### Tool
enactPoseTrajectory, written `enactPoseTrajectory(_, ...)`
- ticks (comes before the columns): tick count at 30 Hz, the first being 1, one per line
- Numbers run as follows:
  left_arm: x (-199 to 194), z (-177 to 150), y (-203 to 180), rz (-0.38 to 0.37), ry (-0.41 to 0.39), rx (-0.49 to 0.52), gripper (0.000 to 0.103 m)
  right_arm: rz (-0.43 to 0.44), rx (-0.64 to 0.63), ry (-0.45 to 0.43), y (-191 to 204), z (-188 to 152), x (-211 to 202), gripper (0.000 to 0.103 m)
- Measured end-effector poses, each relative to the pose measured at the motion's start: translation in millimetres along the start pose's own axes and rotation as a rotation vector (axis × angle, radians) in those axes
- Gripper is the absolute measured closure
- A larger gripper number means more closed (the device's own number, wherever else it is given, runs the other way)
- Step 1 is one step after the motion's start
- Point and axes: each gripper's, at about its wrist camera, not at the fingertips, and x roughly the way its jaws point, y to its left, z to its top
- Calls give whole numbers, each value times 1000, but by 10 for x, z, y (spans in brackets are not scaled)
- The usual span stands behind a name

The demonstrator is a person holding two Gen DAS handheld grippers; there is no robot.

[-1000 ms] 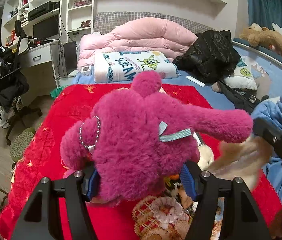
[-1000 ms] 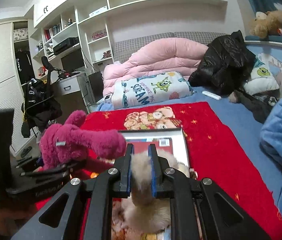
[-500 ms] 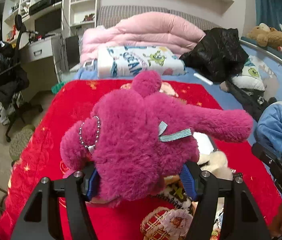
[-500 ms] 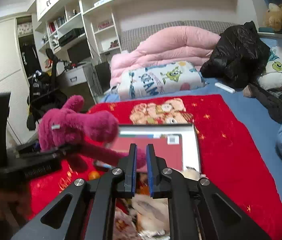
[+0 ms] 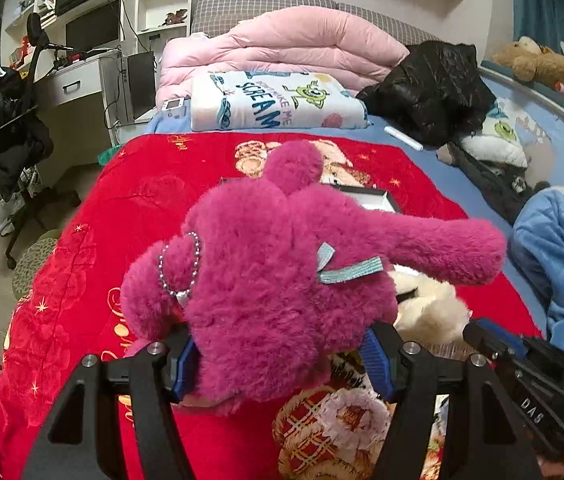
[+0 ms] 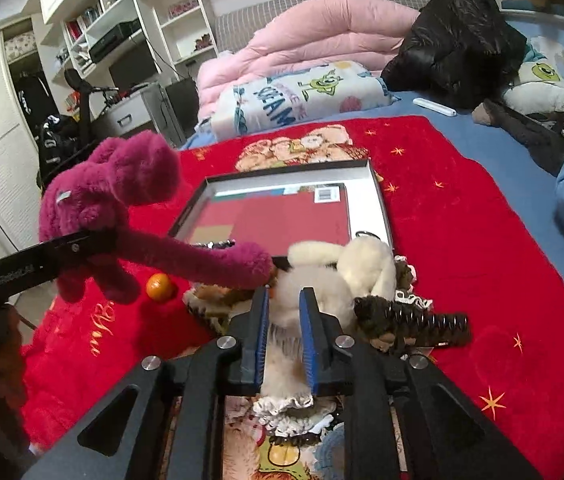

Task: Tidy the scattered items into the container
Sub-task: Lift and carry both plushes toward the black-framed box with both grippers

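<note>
Left gripper point(image 5: 278, 354) clamped on magenta plush toy point(image 5: 282, 280), held above red blanket point(image 5: 130, 208), left of shallow box point(image 6: 378, 196). Toy's long arm reaches toward box's near edge.

Right gripper point(image 6: 285, 322) jaws opening, cream plush toy point(image 6: 362, 268) between them; cannot tell whether pads press fur. Cream toy lies at box's near edge, partly over rim. Dark hair clip point(image 6: 422, 322) and small orange ball point(image 6: 159, 286) lie on blanket near box's front.
</note>
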Motion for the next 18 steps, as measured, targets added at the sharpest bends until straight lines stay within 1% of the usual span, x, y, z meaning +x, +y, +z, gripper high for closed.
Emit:
enactPoseTrajectory(2,14,-67,-4,2,10,3,35,-1,10,8,-29,-14,29,79)
enactPoseTrajectory(5,24,-150,-18,-4,27,8,35,-9,19,16,-61,-22,42,79)
enactPoseTrajectory(10,44,-346,-75,7,60,11,35,-30,24,30,-82,-41,48,78)
enactPoseTrajectory(11,63,-367,-99,7,65,16,35,-33,26,35,-89,-44,55,77)
enactPoseTrajectory(13,87,-403,-133,10,71,28,35,-42,32,47,-100,-63,74,69)
enactPoseTrajectory(18,123,-452,-147,5,81,29,35,-64,36,85,-106,-138,190,65)
